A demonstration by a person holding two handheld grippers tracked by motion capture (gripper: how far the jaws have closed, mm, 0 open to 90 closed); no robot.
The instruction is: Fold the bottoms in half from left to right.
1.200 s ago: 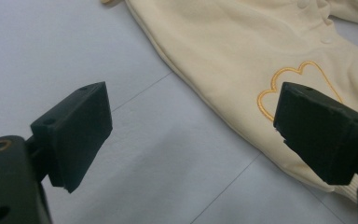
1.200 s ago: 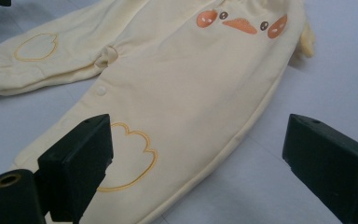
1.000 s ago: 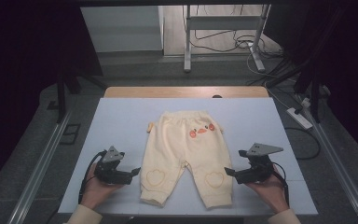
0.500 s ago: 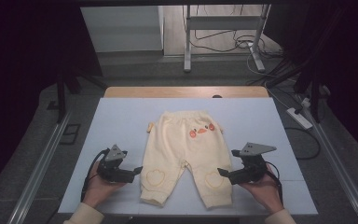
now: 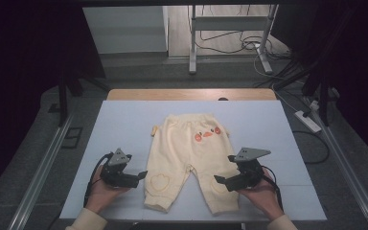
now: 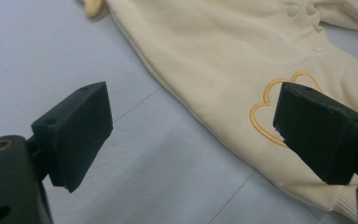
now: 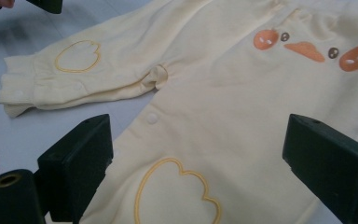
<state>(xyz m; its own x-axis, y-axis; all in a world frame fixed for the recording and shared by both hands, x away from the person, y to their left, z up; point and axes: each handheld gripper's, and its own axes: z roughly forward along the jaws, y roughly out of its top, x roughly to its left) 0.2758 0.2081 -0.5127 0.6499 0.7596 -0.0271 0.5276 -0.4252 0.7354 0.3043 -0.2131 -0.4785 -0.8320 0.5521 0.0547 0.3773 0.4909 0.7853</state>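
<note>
Closing in on the baby trousers (image 5: 188, 160) from both sides; judged step: approach before a grasp, probably the start of a fold or a lift. Nothing gripped yet.

Landmark: the trousers, lying flat on the pale worktop (image 5: 124, 124).

Nearest the person: leg cuffs at the near end of the trousers. Left hand-held gripper (image 5: 141, 176) sits just beside the outer edge of the left leg, level with the heart patch (image 5: 157, 182); jaws apart, one over bare worktop, the other over the patch in the left gripper view. Right hand-held gripper (image 5: 219, 180) sits at the outer edge of the right leg, tips over the knee; jaws wide apart, cloth between them in the right gripper view, not pinched.

Farther: waistband at the far end, with the orange duck face (image 5: 207, 134) printed below it.

Long axis runs near to far, waist pointing away from the person, legs splaying slightly toward the near edge.

Next move likely calls for lowering each gripper so one jaw slides under the leg's edge, then closing on a single leg, both sides evenly, to avoid bunching.
</note>
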